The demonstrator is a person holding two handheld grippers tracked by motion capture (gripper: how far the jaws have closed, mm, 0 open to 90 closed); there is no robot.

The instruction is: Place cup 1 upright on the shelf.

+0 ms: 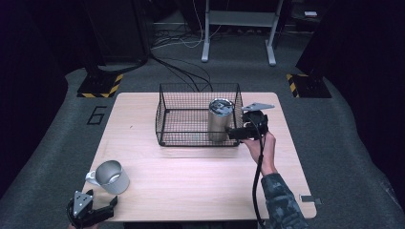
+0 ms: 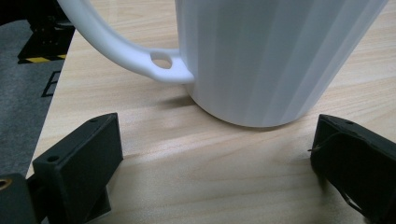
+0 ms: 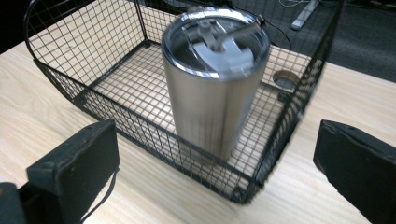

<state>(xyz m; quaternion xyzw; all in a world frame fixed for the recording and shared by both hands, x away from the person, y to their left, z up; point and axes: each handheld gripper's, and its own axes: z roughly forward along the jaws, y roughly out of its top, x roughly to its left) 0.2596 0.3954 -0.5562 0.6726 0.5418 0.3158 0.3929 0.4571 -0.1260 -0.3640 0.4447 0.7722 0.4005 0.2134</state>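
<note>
Steel tumbler stands upright in the wire basket's right end at the desk's far edge, right gripper open beside it, while the open left gripper faces a white mug near the front-left corner.

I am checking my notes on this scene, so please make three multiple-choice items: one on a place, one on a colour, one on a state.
1. Where does the steel tumbler stand?
A. inside the wire basket
B. on the bare table
C. on the floor

2. What colour is the mug?
A. red
B. white
C. black

3. How is the left claw?
A. shut on the mug
B. shut on nothing
C. open, mug in front of it

Answers:
1 A: mesh walls surround the tumbler in the right gripper view.
2 B: its body and handle are white.
3 C: both jaws stand wide apart, short of the mug.
</note>
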